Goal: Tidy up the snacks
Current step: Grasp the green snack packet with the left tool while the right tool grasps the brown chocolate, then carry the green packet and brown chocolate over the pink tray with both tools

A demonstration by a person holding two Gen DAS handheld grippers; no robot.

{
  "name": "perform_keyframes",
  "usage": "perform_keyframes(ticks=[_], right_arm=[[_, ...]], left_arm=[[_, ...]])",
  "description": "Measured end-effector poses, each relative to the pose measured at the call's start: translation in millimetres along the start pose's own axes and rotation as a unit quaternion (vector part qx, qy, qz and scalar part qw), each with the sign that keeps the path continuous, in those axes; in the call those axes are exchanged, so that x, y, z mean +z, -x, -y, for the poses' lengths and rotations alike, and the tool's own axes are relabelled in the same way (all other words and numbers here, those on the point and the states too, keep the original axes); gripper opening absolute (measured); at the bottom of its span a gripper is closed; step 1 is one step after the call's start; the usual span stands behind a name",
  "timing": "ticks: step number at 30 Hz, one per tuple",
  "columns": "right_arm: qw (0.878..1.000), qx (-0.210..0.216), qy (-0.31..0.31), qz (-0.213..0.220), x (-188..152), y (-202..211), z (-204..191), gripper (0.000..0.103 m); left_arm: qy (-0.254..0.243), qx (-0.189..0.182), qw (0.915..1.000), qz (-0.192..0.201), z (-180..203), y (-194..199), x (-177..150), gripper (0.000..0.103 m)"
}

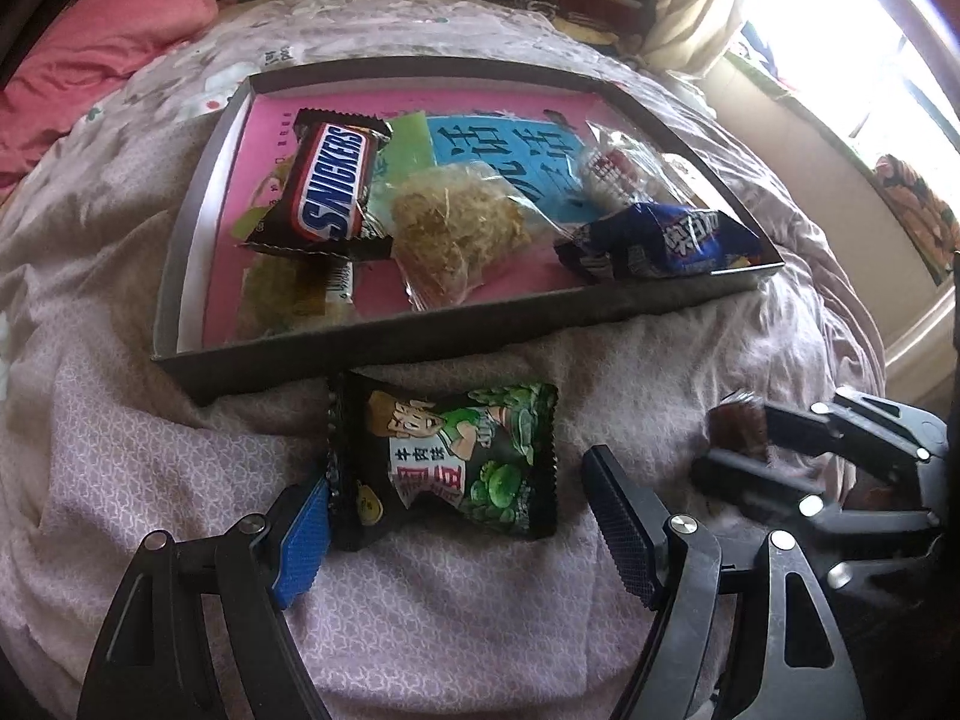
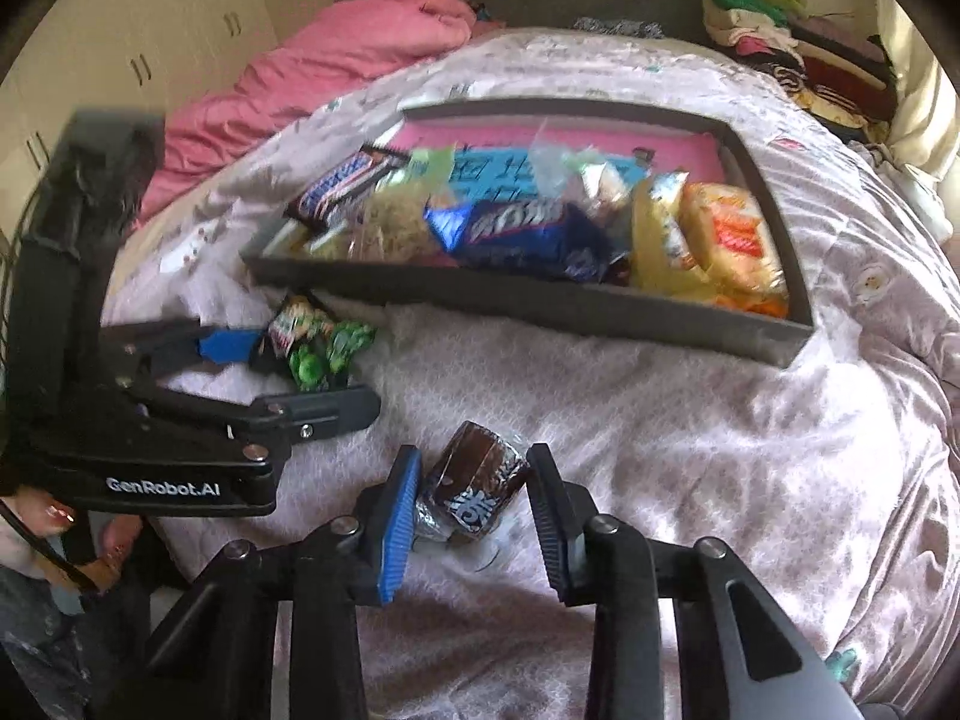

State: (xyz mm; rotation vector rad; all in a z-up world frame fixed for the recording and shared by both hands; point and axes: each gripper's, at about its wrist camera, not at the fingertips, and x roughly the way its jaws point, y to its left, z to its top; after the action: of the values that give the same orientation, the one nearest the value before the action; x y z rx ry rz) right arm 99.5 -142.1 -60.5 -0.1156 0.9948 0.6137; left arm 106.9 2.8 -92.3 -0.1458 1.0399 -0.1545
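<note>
Most of the sorting looks done. The shallow grey cardboard tray (image 1: 180, 252) with its pink printed lining lies on the pale pink quilted bed cover (image 1: 150, 480) and already holds a brown Snickers bar (image 1: 333, 180), a clear packet of pale shredded snack (image 1: 456, 228), a blue foil-wrapped bar (image 1: 666, 240), a small clear-wrapped sweet with a red and white pattern (image 1: 612, 171) and, seen from the right wrist view, yellow and orange crinkly packets (image 2: 720, 234) at the tray's right end.

Two snacks are left on the bed, both on the near side of the tray. The black and green pea snack packet (image 1: 444, 456) lies just in front of the tray wall, between the spread fingers of the left tool (image 1: 462, 516); its blue left pad (image 1: 303, 540) is touching or nearly touching the packet's edge, and the other is clear of it. The round dark brown cake in clear wrap (image 2: 474, 492) lies near it, between the fingers of the right tool (image 2: 474, 516), which stand apart on either side, close but not visibly pinching.

By my judgement, both tools need to close, lift and drop these two into the tray to finish.
</note>
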Motion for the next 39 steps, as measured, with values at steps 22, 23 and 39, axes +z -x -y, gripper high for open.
perform_keyframes(ticks=[22, 23, 39], right_arm=[[0.983, -0.016, -0.103, 0.149, 15, 54, 47, 0.036], [0.982, -0.019, -0.102, 0.156, 15, 56, 49, 0.036], [0.975, -0.053, -0.102, 0.191, 27, 60, 66, 0.036]], left_arm=[[0.01, -0.025, 0.9942, 0.104, -7, 79, 20, 0.051], [0.011, -0.024, 0.9935, 0.111, -7, 83, 22, 0.051], [0.01, 0.003, 0.985, 0.172, -5, 87, 59, 0.051]])
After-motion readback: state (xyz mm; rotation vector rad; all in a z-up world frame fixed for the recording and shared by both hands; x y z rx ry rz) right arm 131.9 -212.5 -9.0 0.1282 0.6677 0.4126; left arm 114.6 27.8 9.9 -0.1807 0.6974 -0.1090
